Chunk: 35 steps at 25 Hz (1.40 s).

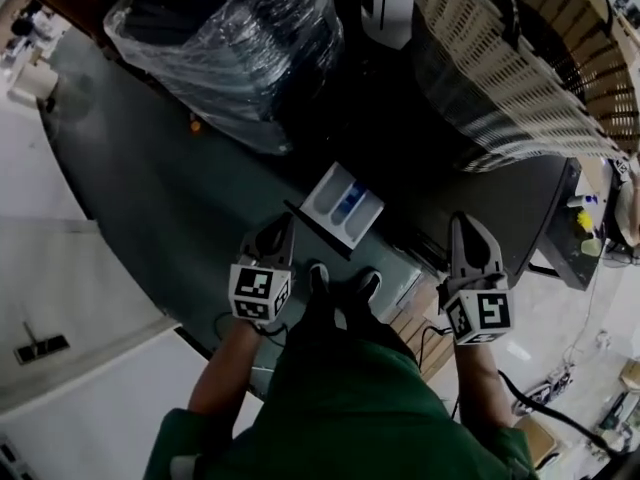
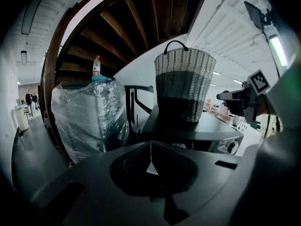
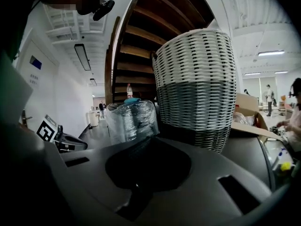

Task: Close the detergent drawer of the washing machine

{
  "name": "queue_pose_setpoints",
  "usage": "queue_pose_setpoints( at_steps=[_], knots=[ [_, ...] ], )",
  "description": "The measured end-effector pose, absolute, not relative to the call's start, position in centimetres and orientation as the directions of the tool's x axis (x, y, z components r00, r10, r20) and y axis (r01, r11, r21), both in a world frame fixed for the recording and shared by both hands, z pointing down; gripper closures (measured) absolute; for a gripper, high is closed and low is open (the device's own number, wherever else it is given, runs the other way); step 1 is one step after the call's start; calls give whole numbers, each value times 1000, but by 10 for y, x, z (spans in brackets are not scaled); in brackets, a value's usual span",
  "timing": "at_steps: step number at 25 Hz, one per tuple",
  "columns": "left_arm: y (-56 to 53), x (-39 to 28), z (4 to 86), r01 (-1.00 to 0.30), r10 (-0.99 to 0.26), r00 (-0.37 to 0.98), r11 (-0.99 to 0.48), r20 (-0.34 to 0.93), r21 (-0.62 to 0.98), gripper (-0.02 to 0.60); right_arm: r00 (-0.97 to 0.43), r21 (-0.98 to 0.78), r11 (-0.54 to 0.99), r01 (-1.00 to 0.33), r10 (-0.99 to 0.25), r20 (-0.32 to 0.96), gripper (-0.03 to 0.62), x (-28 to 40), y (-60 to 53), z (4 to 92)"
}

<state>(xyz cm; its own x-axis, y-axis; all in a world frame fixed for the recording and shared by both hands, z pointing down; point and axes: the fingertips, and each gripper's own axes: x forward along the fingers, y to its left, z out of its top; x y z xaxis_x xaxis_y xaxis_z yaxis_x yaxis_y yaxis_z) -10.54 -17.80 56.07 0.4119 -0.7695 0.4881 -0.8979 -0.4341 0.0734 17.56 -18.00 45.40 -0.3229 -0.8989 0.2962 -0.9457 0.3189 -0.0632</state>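
Plainly the detergent drawer stands pulled out of the washing machine, at one o'clock just beside the left gripper; its fingers and the right gripper's are closed, empty. Probably light, stiff plastic on slides: push its front panel squarely

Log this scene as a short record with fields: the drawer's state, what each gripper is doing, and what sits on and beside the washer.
drawer: detergent drawer open, pulled out of the washing machine
left: left gripper jaws together, empty, close to the drawer's edge, contact unclear
right: right gripper jaws together, empty, off to the drawer's right
on machine: woven basket
beside machine: plastic-wrapped bundle
task: drawer not yet closed
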Motion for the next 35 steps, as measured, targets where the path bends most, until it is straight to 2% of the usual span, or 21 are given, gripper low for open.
queue_pose_setpoints(
  at_steps=[14, 25, 35],
  knots=[
    [-124, -80, 677, -819, -537, 488, -554, 687, 149, 560, -291, -61, 291, -955, -875, 388, 572, 161, -180, 491],
    [-131, -52, 701, -792, -490, 484, -597, 726, 125, 560, -253, -70, 247, -967, -870, 424, 572, 181, -176, 501],
    [-151, -35, 699, -796, -510, 485, -594, 711, 117, 560, -253, -76, 245, -967, -869, 426, 572, 192, -191, 504]
  ],
)
